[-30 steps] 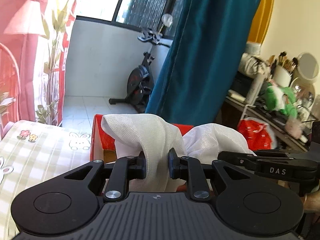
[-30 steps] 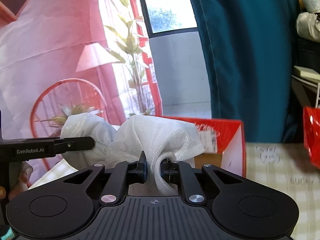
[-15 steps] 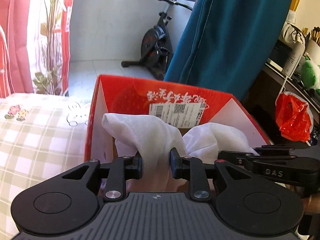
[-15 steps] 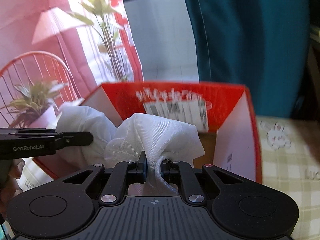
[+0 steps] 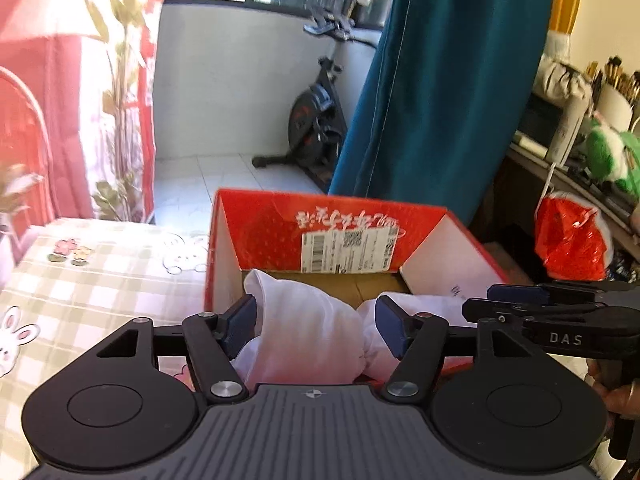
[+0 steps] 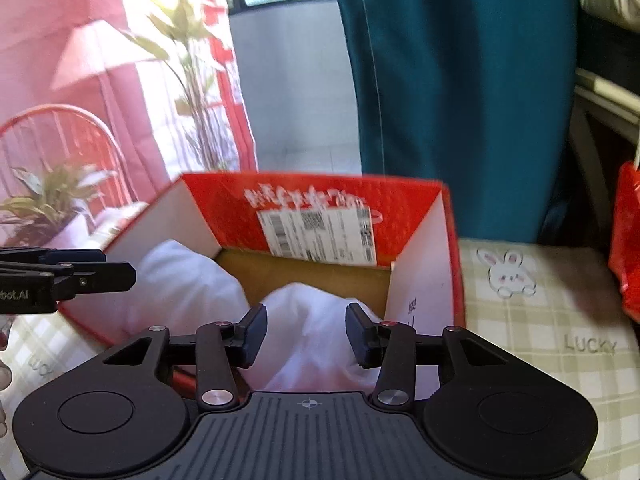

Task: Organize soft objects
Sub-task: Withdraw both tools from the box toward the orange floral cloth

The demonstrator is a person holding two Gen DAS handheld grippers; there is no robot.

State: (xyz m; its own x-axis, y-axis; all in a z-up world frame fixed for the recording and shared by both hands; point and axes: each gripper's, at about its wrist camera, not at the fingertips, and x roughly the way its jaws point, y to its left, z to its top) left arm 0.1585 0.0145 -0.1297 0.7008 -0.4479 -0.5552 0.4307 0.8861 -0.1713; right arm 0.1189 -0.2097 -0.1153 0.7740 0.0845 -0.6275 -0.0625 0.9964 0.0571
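A white cloth (image 5: 308, 332) lies bunched inside an open red cardboard box (image 5: 280, 220) with a shipping label on its far wall. My left gripper (image 5: 316, 328) is open, its jaws spread on either side of the cloth's left bunch. My right gripper (image 6: 306, 334) is open over the cloth's right bunch (image 6: 312, 320) in the same box (image 6: 424, 208). Each gripper shows at the edge of the other's view: the right one (image 5: 560, 308) and the left one (image 6: 60, 276).
The box stands on a checked tablecloth (image 6: 540, 320) with rabbit prints. A teal curtain (image 5: 440, 80) hangs behind. An exercise bike (image 5: 316, 120) stands on the balcony. A red plastic bag (image 5: 568, 236) and a cluttered shelf (image 5: 580, 152) are at right. A plant (image 6: 44, 200) is at left.
Both grippers have opened and let go of the white cloth, which has dropped into the red box. Both views now look down into the box.
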